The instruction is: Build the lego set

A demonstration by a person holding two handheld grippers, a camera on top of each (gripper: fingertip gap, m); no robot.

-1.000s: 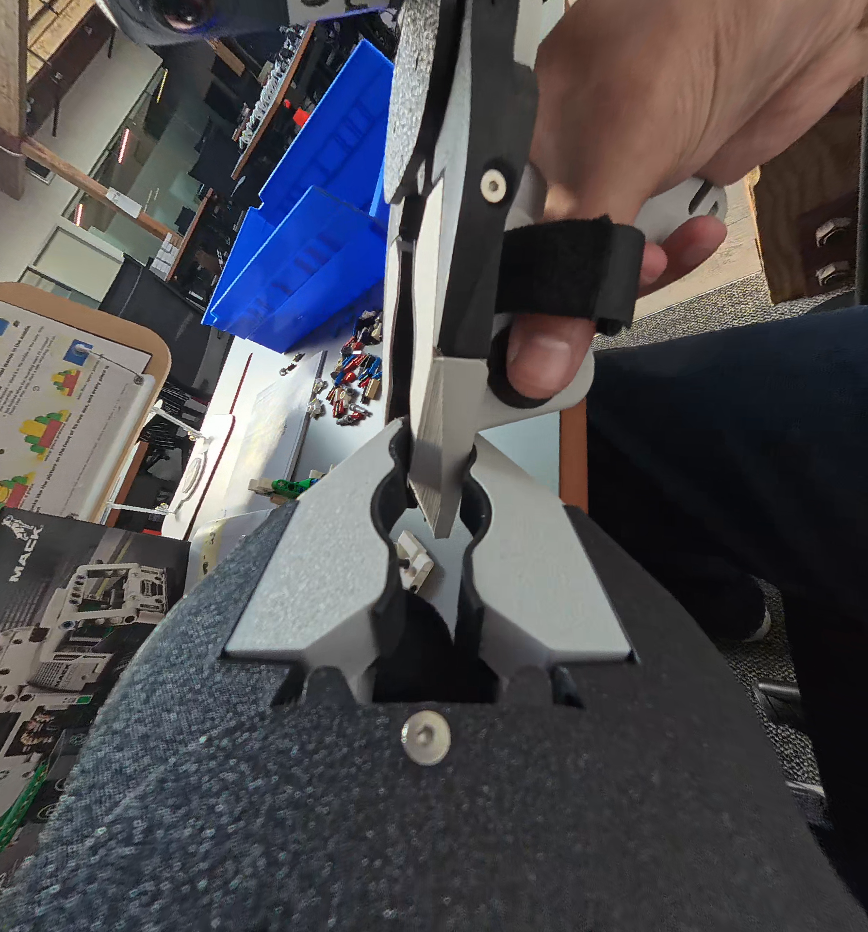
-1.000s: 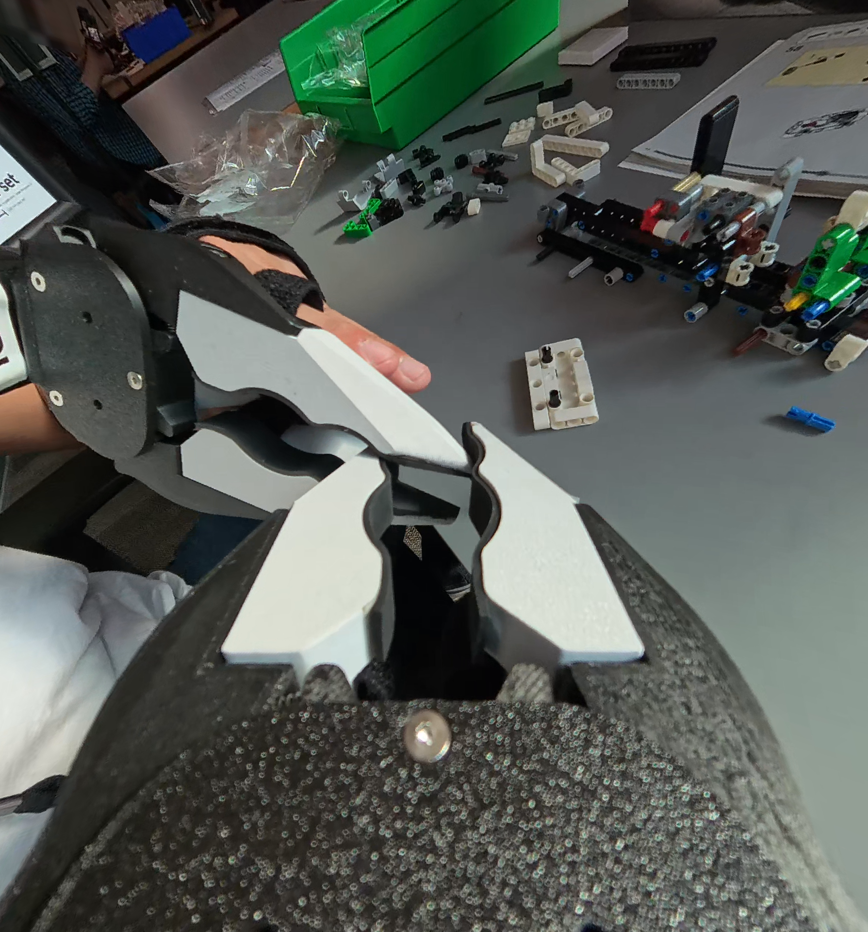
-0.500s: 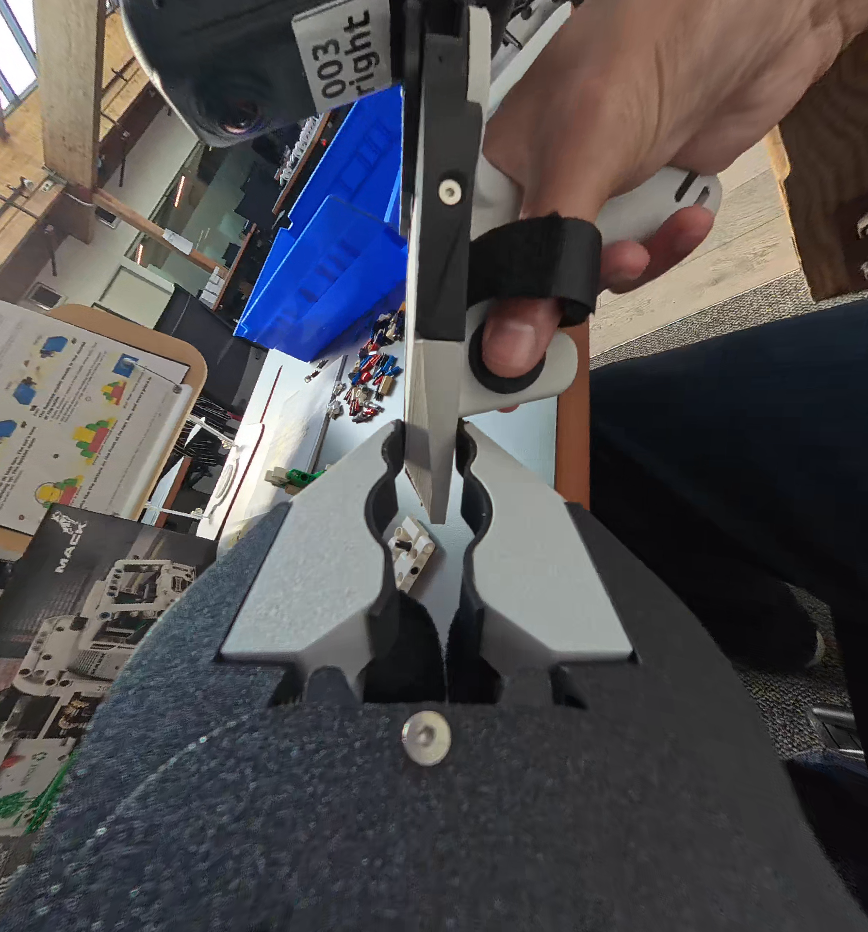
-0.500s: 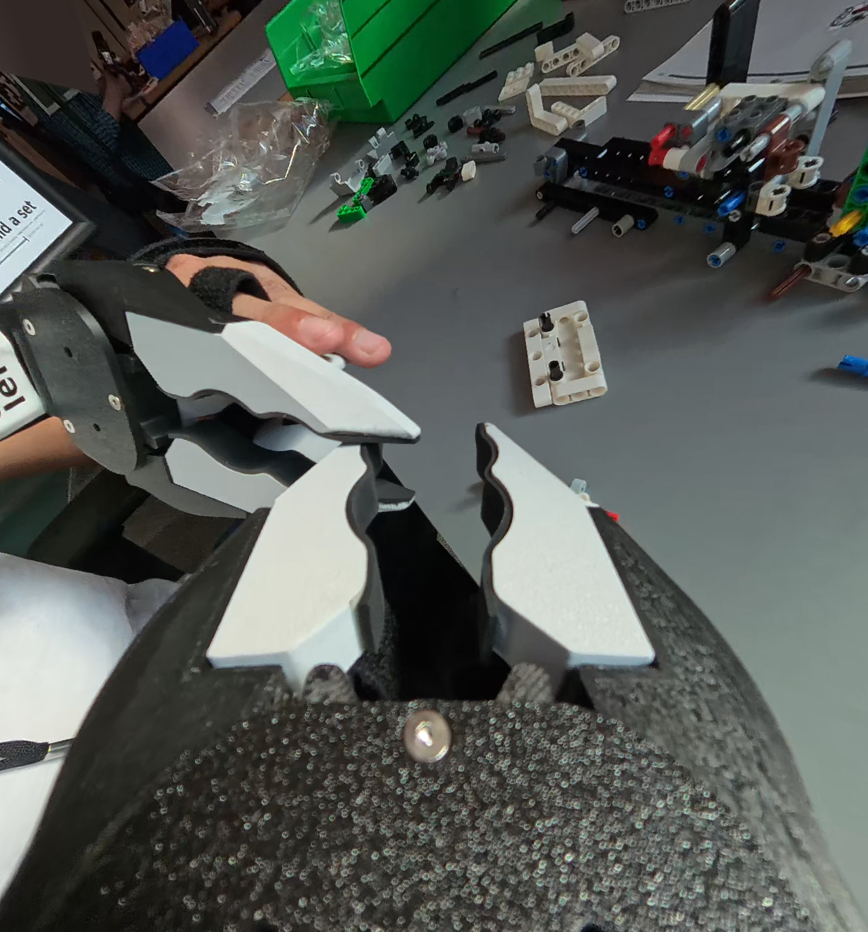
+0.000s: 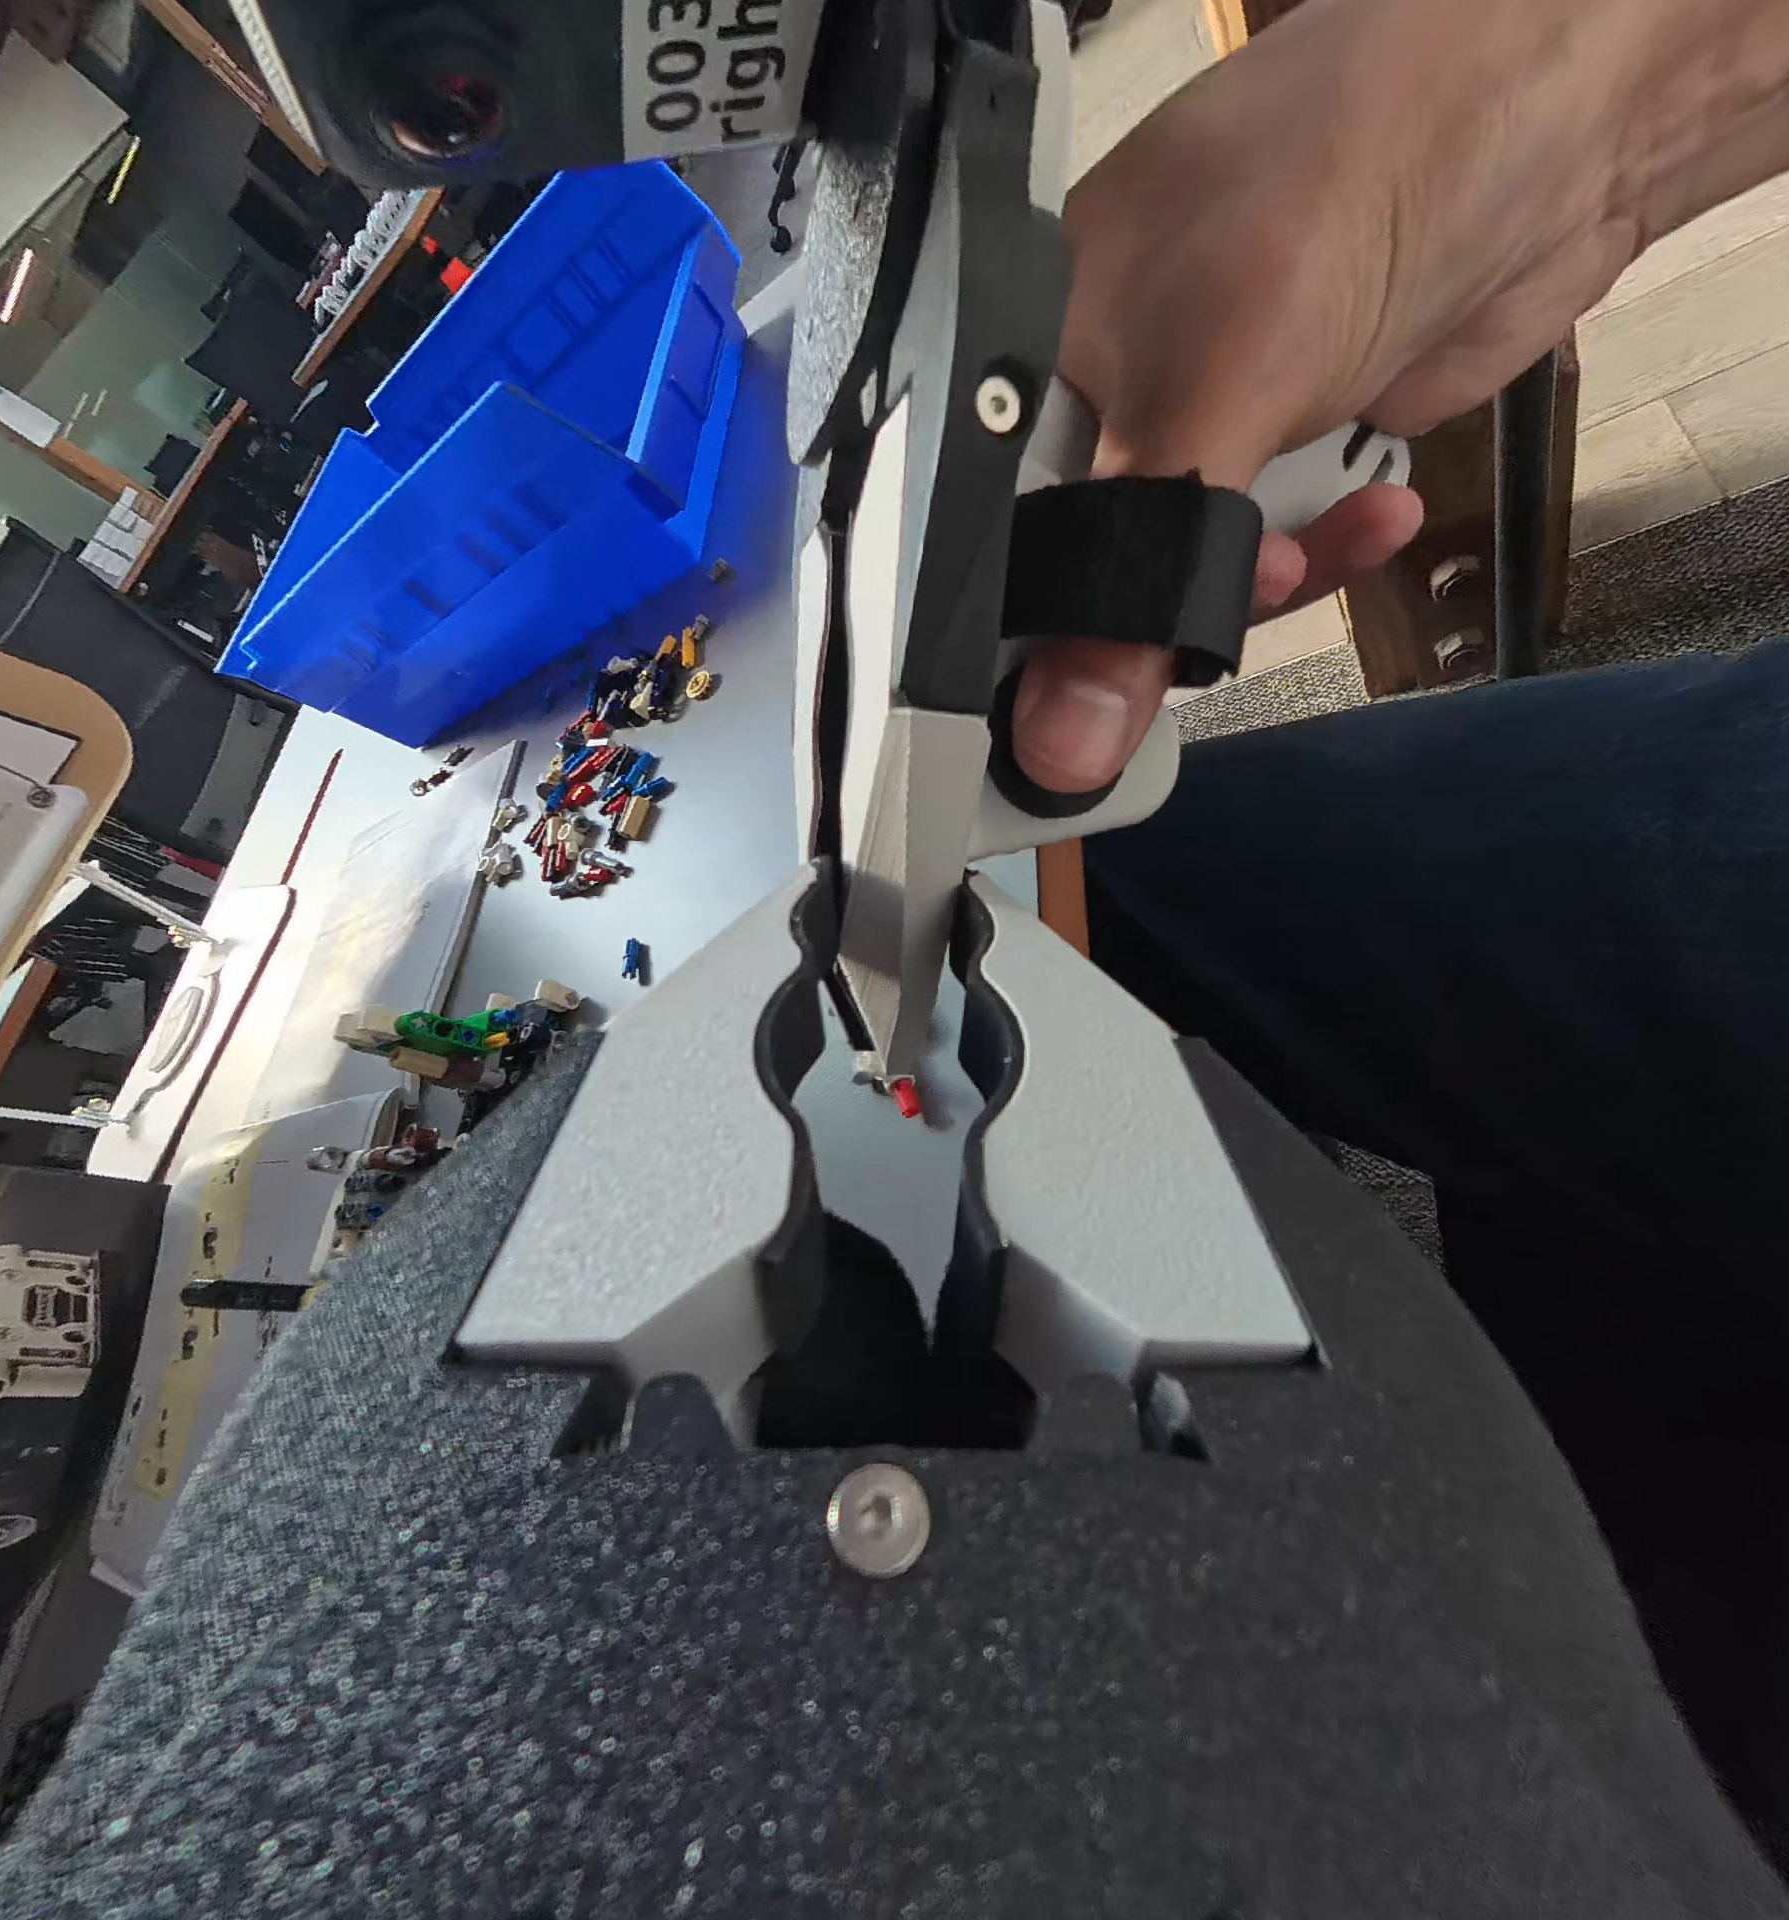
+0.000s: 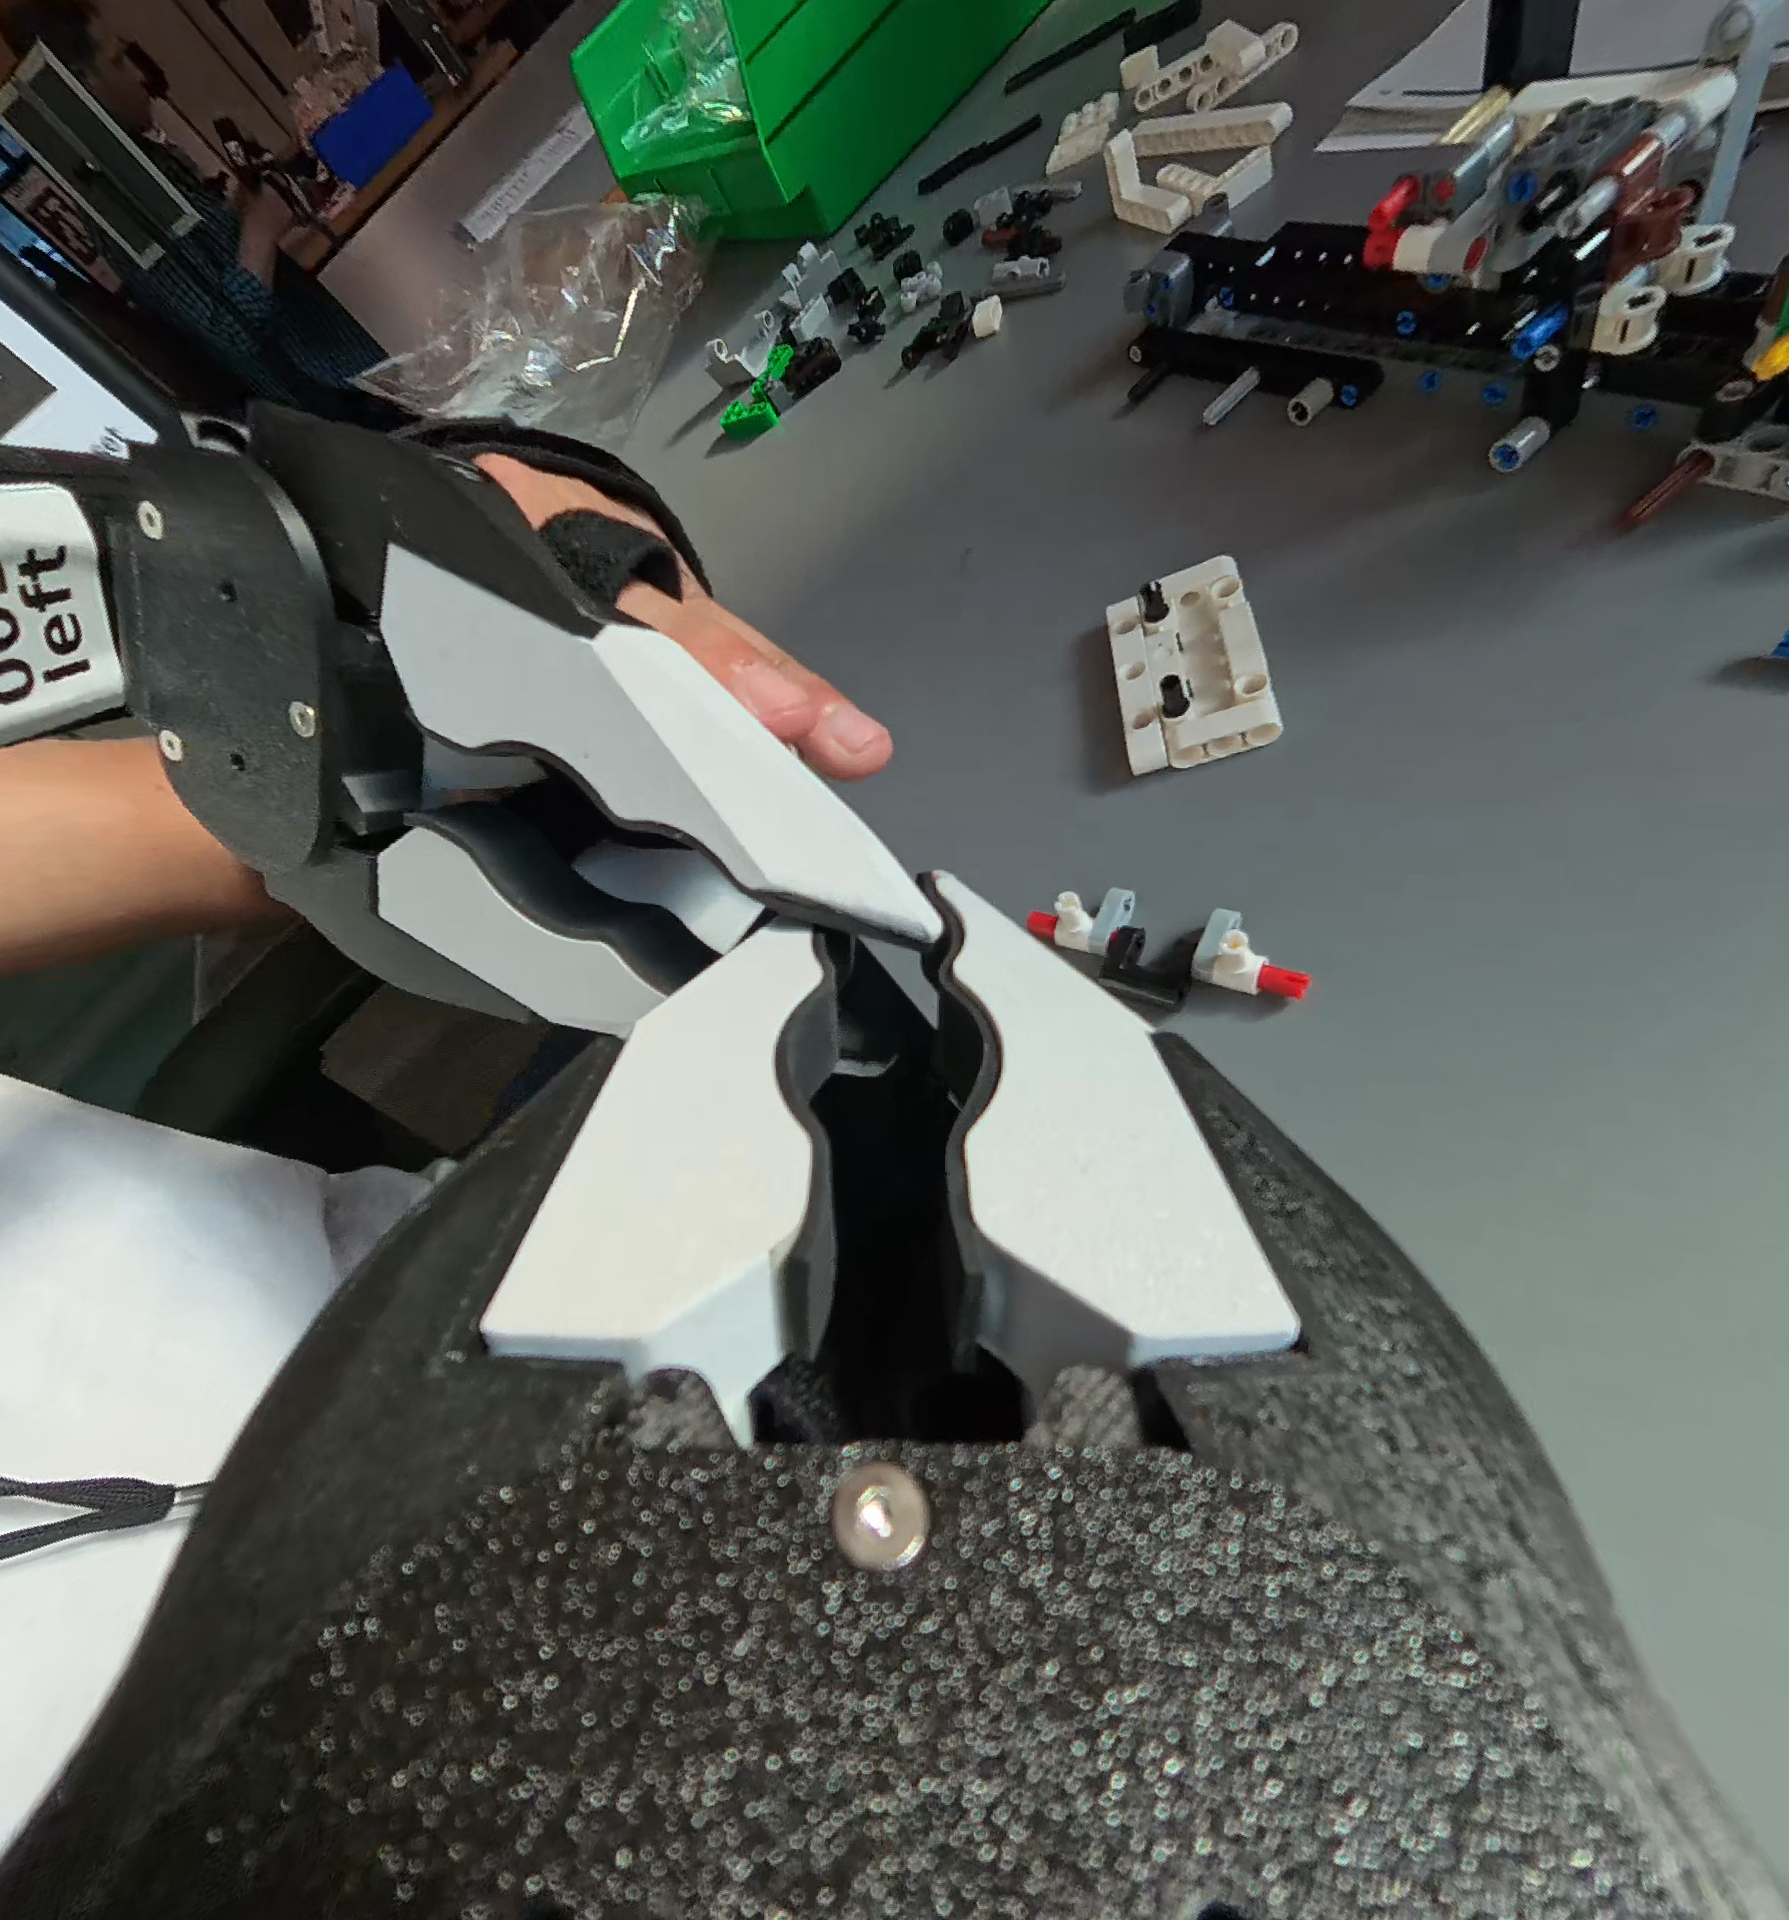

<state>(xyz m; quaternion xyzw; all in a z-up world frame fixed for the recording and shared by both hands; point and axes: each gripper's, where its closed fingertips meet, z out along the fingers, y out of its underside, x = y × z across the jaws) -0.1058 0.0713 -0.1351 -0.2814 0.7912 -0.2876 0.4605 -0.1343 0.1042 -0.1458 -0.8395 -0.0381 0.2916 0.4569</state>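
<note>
Both grippers meet nose to nose over the near edge of the grey surface (image 6: 1389, 1143).

Change over the last second: a small piece (image 6: 1170, 951), made of red pins, pale connectors and a black link, lies in plain sight on the surface. It was hidden a second ago and only peeked out past the right gripper's finger half a second ago. The right gripper widened in between and stands narrower again. The left gripper looks unchanged.

Left gripper (image 5: 895, 883): fingers partly apart, straddling one finger of the right gripper, which runs down edge-on between them. Daylight shows either side of that finger lower down. At the tips it sits very close to the pads, and I cannot tell from this angle whether they press. Nothing else is between them.

Right gripper (image 6: 874, 909): fingers apart and holding nothing. The tip of the left gripper's upper finger lies across the gap and touches the right-hand fingertip.

Position of the small piece: flat on the surface, just beyond the right gripper's right-hand finger and touching neither gripper. Through the left gripper's fingers, one red end shows just under the right gripper's fingertip.

Farther in: a white plate (image 6: 1191, 665), well apart from both grippers.
</note>
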